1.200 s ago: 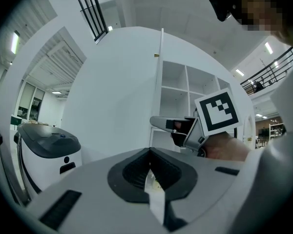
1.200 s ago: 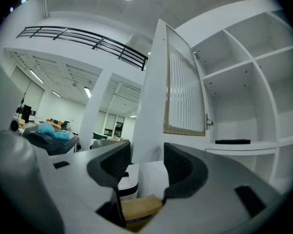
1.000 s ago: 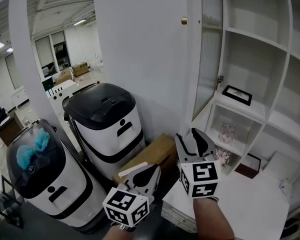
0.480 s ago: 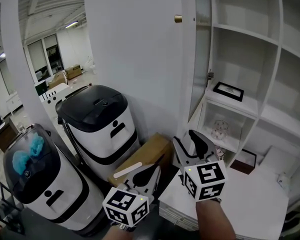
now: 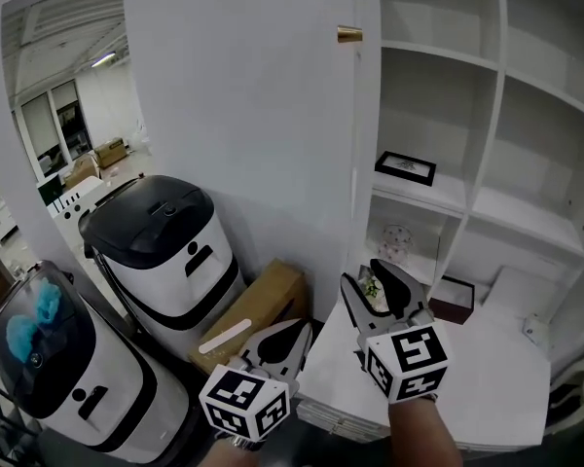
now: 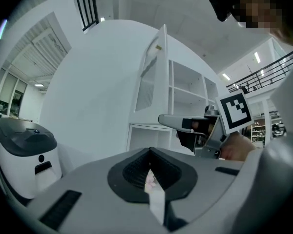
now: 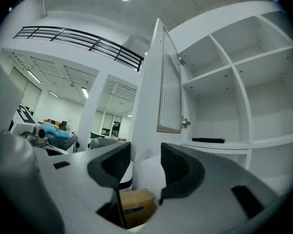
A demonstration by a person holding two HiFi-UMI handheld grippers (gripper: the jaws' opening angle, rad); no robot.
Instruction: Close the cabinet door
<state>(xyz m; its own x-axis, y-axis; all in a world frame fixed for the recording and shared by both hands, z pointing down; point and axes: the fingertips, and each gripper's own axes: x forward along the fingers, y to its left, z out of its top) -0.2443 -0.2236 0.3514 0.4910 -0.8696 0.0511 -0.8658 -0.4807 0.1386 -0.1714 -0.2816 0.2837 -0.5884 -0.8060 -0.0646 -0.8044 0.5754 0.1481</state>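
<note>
The cabinet door is seen standing open, turned nearly edge-on in the head view, with a brass knob near its top. It is hinged at the left side of the white cabinet, above and beyond the right hand-held gripper. In the right gripper view the door's ribbed panel can be made out.

A black-framed picture is laid flat on one shelf of the cabinet. In the compartment below it, a round patterned ornament is stood upright. A dark frame is propped at the foot of the cabinet, on the white bench.

To the left of the cabinet, a white bin with a black lid is placed on the floor. Nearer the camera is a second bin with a clear dome, under which something blue is enclosed. A cardboard box is lodged between the first bin and the bench; it is shut, so its contents cannot be told.

The right hand-held gripper is held level before the lower compartments, apart from the door. Its jaws are spread and are closing slightly, with nothing between them. The left hand-held gripper is held over the cardboard box, and its jaws are pressed together on nothing.
</note>
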